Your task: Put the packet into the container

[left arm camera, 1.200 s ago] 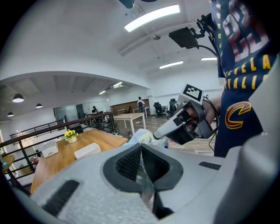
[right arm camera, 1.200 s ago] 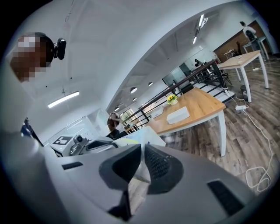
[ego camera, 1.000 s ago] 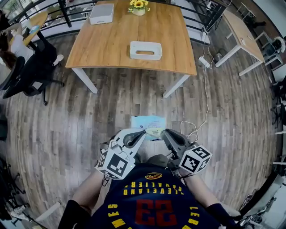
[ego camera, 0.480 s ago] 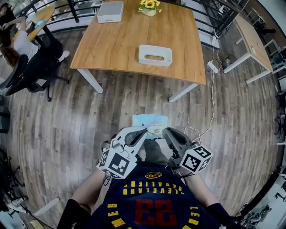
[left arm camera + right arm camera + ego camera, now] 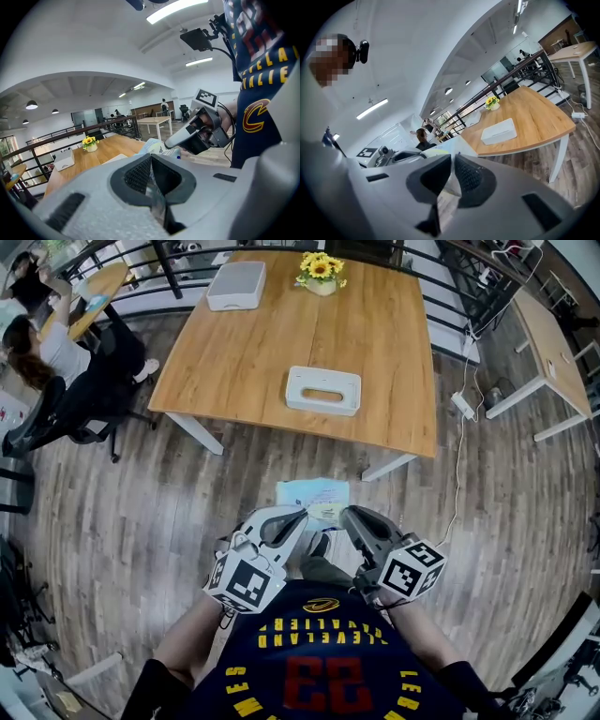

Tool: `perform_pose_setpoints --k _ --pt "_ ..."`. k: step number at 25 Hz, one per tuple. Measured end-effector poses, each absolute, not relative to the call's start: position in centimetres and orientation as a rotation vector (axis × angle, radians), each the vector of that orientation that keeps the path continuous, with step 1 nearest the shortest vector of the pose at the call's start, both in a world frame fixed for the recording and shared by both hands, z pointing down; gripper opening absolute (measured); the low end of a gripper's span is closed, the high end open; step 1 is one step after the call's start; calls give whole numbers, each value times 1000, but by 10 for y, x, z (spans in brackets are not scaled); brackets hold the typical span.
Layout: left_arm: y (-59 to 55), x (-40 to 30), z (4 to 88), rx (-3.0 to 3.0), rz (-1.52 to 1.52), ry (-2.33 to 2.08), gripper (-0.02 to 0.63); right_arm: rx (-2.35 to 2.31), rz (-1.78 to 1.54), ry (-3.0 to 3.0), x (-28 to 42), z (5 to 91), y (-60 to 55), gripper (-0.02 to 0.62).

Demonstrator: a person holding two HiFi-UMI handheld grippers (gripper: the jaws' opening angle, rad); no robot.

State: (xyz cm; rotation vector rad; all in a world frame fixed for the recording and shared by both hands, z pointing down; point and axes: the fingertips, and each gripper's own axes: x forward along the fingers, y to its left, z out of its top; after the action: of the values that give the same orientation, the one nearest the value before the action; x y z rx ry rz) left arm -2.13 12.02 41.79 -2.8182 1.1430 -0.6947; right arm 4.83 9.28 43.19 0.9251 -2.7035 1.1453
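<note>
A pale blue and white packet (image 5: pixel 313 497) hangs in front of me above the wooden floor, held between both grippers. My left gripper (image 5: pixel 301 515) is shut on its near left edge, and my right gripper (image 5: pixel 346 514) is shut on its near right edge. In the left gripper view the packet (image 5: pixel 151 146) runs from the closed jaws toward the right gripper (image 5: pixel 197 133). In the right gripper view the packet's film (image 5: pixel 451 180) is pinched between the pads. The white container (image 5: pixel 323 390) stands on the wooden table (image 5: pixel 244 362), ahead of the grippers and apart from them; it shows too in the right gripper view (image 5: pixel 499 131).
A white box (image 5: pixel 236 285) and a pot of yellow flowers (image 5: pixel 320 270) stand at the table's far end. A person (image 5: pixel 42 352) sits on a chair at the far left. A cable and power strip (image 5: pixel 462 406) lie on the floor right of the table. A second table (image 5: pixel 553 343) stands at the right.
The table and container have slid down and right in the head view, nearer to the grippers. Both grippers keep the same hold on the packet.
</note>
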Motion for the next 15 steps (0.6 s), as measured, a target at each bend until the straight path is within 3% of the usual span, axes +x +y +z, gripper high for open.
perform_pose_setpoints --k 15 --pt "45 4 414 -2776 -815 1190 8 857 1211 -2740 72 431 17 35"
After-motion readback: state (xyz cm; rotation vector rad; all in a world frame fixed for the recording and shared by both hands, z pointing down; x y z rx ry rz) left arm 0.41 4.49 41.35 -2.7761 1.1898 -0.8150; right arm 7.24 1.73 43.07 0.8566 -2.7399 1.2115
